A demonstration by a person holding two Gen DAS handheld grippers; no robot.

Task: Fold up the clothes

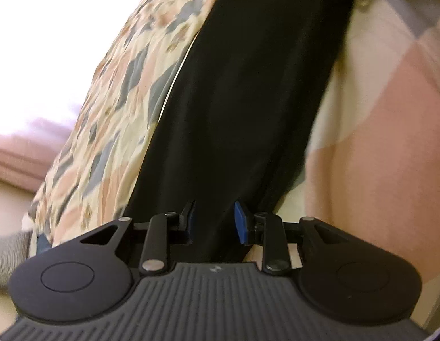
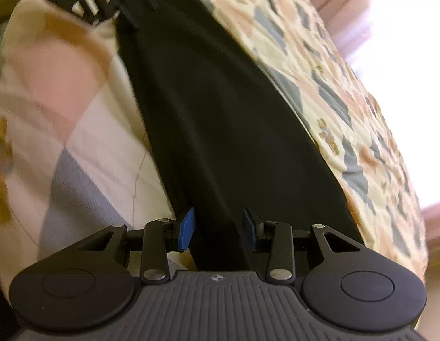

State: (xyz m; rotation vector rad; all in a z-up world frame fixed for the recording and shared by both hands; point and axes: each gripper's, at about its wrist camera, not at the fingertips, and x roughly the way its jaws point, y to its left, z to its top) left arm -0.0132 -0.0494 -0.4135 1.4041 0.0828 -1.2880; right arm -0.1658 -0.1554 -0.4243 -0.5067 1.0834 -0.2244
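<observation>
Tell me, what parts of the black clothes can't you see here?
- Long black cloth garment: left wrist view, near end hidden under the left gripper.
- Right wrist view: near end hidden under the right gripper.
- Which garment it is: both views show only a strip.
- Patterned patchwork bedspread: blurred, prints unreadable.

- Left wrist view: close over the left gripper (image 1: 213, 220), looking down along the black cloth (image 1: 242, 99).
- Right wrist view: close, from the cloth's (image 2: 220, 119) opposite end.
- Both share cloth and bedspread (image 1: 112, 91); each sees the other gripper far off.
</observation>
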